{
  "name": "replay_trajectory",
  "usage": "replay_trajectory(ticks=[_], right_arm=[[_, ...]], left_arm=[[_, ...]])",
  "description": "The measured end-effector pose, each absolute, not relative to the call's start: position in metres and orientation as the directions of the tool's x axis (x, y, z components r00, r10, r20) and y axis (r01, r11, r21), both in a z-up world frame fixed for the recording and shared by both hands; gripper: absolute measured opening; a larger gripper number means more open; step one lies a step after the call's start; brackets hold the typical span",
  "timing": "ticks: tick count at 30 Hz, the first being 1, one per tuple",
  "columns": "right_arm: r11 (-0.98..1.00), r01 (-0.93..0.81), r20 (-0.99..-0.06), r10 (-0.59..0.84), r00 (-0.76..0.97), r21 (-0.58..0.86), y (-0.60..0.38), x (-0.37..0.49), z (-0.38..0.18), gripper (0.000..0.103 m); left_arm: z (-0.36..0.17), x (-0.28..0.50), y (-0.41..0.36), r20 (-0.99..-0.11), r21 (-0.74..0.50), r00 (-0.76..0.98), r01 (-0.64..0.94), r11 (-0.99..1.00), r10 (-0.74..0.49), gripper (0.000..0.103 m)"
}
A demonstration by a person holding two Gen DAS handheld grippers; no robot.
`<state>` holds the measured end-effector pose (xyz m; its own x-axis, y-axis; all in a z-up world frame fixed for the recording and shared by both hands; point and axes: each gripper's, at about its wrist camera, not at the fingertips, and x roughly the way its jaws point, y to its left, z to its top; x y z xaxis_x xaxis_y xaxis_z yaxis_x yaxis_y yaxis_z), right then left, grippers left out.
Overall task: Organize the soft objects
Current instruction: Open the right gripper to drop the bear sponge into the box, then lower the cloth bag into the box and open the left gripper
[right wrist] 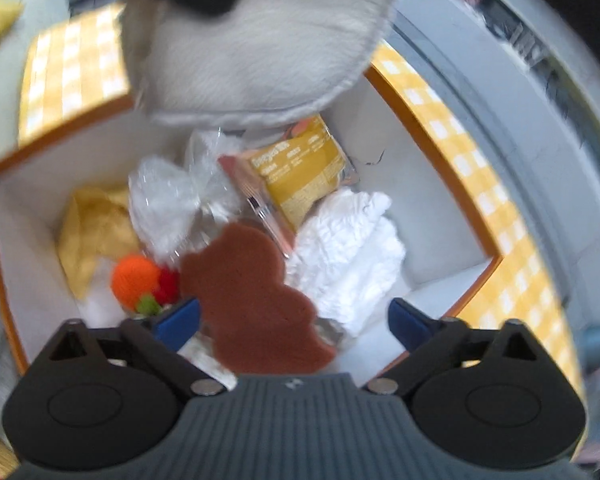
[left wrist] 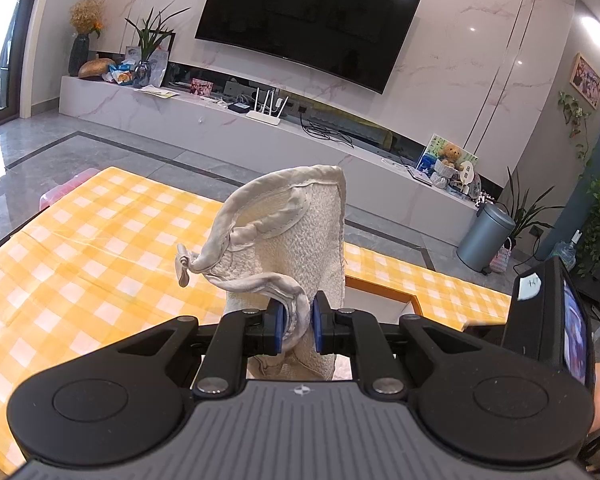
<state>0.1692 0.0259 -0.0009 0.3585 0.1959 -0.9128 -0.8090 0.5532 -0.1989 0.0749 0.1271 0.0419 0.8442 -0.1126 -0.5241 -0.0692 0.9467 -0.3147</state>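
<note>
The step in hand looks like carrying a soft item to the box: the left gripper (left wrist: 296, 322) is pinched tight on a cream cloth pouch (left wrist: 292, 232), its blue pads clamping the pouch's drawstring and lower edge, so that the pouch stands upright above the fingers, held clear of the checked table (left wrist: 80, 248). The box (left wrist: 384, 294) shows only as an orange-edged corner at about 3 o'clock from the pouch, just beside it and lower. In the right wrist view the right gripper (right wrist: 296, 320) hangs over the open box (right wrist: 436, 152) with its jaws spread wide and nothing between them; it points steeply down into the box. Below it lie a brown felt piece (right wrist: 248, 292), a white cloth (right wrist: 348, 252) at 3 o'clock from the felt, a yellow packet (right wrist: 300, 172) at 12 o'clock, a clear bag (right wrist: 172, 196), a yellow cloth (right wrist: 92, 232) and an orange knit ball (right wrist: 134, 280) at 9 o'clock. A pale plush shape (right wrist: 268, 48), blurred, fills the top of that view; whether it is the pouch I cannot tell. The next move, I judge, calls for swinging the left gripper rightward over the box, lowering it and letting go, with the right one drawn aside.
</note>
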Motion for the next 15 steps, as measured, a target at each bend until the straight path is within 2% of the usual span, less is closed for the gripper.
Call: replay_trajectory(ticks=[1, 2, 4, 5, 12, 15], right_arm=[[0.583, -0.795, -0.922, 0.191, 0.336, -0.169, 0.026, 0.173, -0.003, 0.052], [0.611, -0.779, -0.934, 0.180, 0.308, -0.140, 0.025, 0.178, -0.008, 0.040], [0.649, -0.756, -0.953, 0.172, 0.250, -0.081, 0.024, 0.180, -0.015, 0.005], [0.655, -0.753, -0.956, 0.174, 0.237, -0.067, 0.025, 0.181, -0.019, 0.000], [0.670, -0.741, -0.954, 0.185, 0.235, -0.053, 0.033, 0.180, -0.027, 0.000], [0.636, -0.763, -0.955, 0.147, 0.260, -0.110, 0.038, 0.174, -0.029, 0.000]], left_arm=[[0.042, 0.075, 0.128, -0.525, -0.318, 0.843, -0.070, 0.946, -0.114, 0.016], [0.041, 0.075, 0.128, -0.526, -0.320, 0.842, -0.070, 0.945, -0.115, 0.016], [0.041, 0.075, 0.128, -0.527, -0.318, 0.842, -0.069, 0.946, -0.115, 0.016], [0.041, 0.075, 0.127, -0.527, -0.318, 0.842, -0.070, 0.946, -0.115, 0.016], [0.042, 0.075, 0.127, -0.531, -0.319, 0.839, -0.069, 0.945, -0.118, 0.016], [0.042, 0.075, 0.128, -0.531, -0.322, 0.839, -0.072, 0.944, -0.117, 0.016]])
